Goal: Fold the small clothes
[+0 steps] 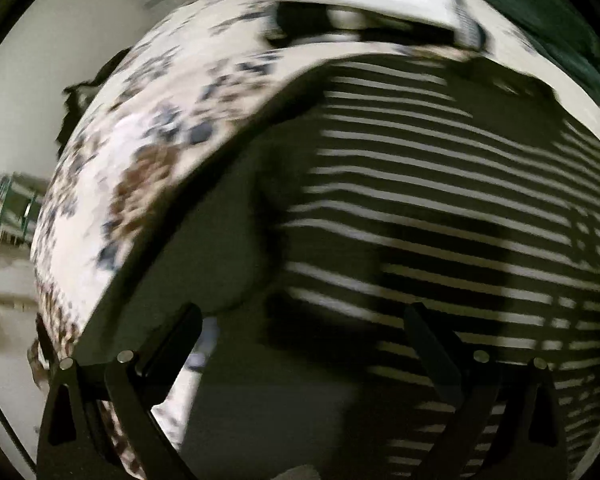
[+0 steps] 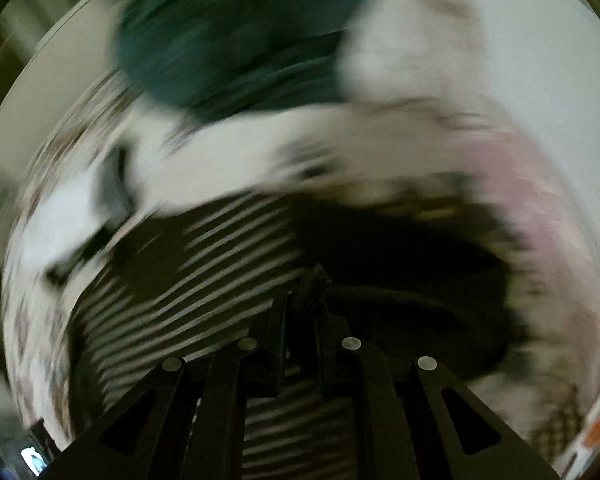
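Striped garment [image 1: 440, 200] fills your left wrist view, spread flat over the patterned bed cover [image 1: 148, 128]. Your left gripper [image 1: 304, 320] hovers above it with fingers spread wide, holding nothing; lower them onto an edge before you close. From the right wrist, though blurred, your right gripper [image 2: 302, 292] has fingers pinched on a dark bunch of the garment's cloth. Keep that pinch firm and lift evenly, so the fold lands square.

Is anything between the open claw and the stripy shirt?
Nothing visible. The left claw is open right over the stripy shirt, with only bare cloth between its fingers. The right claw is already pinching dark cloth.
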The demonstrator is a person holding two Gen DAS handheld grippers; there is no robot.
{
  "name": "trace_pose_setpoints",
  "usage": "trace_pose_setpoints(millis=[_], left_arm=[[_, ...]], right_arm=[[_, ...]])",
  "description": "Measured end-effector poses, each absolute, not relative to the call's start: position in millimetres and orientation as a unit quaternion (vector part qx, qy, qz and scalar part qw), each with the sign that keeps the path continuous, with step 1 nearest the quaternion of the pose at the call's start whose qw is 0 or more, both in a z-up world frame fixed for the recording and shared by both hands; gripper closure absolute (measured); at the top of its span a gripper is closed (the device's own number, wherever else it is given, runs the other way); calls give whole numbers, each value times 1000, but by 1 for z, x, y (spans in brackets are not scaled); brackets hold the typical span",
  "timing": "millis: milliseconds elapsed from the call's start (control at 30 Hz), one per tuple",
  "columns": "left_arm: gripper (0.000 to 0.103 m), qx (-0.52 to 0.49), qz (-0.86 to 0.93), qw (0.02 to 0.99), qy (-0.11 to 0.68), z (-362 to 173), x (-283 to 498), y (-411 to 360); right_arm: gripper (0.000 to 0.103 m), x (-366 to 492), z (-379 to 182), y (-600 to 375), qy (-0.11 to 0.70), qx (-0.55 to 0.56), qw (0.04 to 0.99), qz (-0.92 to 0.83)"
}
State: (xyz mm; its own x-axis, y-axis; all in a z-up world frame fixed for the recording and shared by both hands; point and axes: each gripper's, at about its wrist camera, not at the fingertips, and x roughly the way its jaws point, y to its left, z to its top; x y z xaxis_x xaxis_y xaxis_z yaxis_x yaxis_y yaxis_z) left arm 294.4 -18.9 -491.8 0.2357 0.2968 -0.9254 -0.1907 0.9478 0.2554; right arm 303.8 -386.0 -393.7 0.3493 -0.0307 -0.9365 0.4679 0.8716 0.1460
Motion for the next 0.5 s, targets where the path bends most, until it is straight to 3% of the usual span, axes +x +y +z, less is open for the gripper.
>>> trace_pose_setpoints(millis=[267,500], left_arm=[[0,14,229,766,601,-499,276,84],[0,-12,245,755,608,-508,273,119]], right_arm=[[92,382,-448,-104,604,41,796,13],[91,377,-476,-36,658,21,749,73]])
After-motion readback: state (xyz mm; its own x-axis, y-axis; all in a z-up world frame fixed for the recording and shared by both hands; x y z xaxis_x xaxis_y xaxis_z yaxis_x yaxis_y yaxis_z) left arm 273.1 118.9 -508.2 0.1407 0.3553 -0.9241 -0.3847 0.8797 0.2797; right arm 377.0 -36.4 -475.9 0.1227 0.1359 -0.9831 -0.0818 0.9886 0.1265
